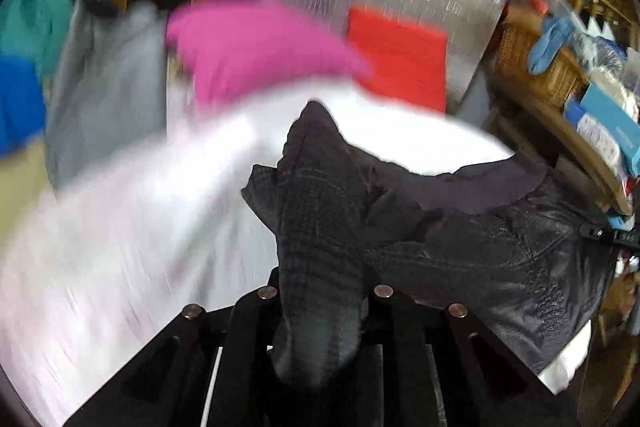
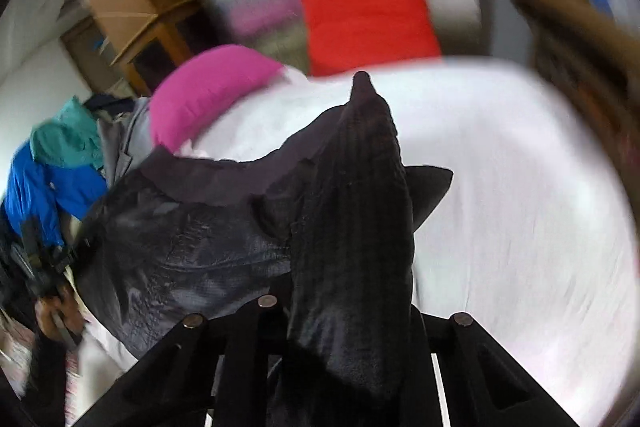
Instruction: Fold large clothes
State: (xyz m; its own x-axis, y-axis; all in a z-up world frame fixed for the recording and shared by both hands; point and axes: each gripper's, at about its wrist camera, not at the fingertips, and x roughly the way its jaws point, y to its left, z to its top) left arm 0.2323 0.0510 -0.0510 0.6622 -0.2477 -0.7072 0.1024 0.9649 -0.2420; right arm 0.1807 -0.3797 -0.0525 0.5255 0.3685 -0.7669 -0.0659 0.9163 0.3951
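Observation:
A large black jacket [image 1: 500, 259] with a shiny shell and ribbed knit trim hangs stretched between my two grippers above a white bed sheet [image 1: 120, 227]. My left gripper [image 1: 324, 307] is shut on a ribbed edge of the jacket, which bunches up between its fingers. My right gripper [image 2: 352, 311] is shut on another ribbed part of the jacket [image 2: 180, 247]. The left gripper [image 2: 44, 267] and the hand holding it show at the left of the right wrist view. The right gripper [image 1: 608, 235] shows at the right edge of the left wrist view.
A pink pillow [image 1: 248, 47] and a red cushion [image 1: 400, 59] lie at the head of the bed. A pile of grey, teal and blue clothes [image 2: 68, 163] lies at the bed's left. A wicker shelf with clutter [image 1: 580, 75] stands to the right.

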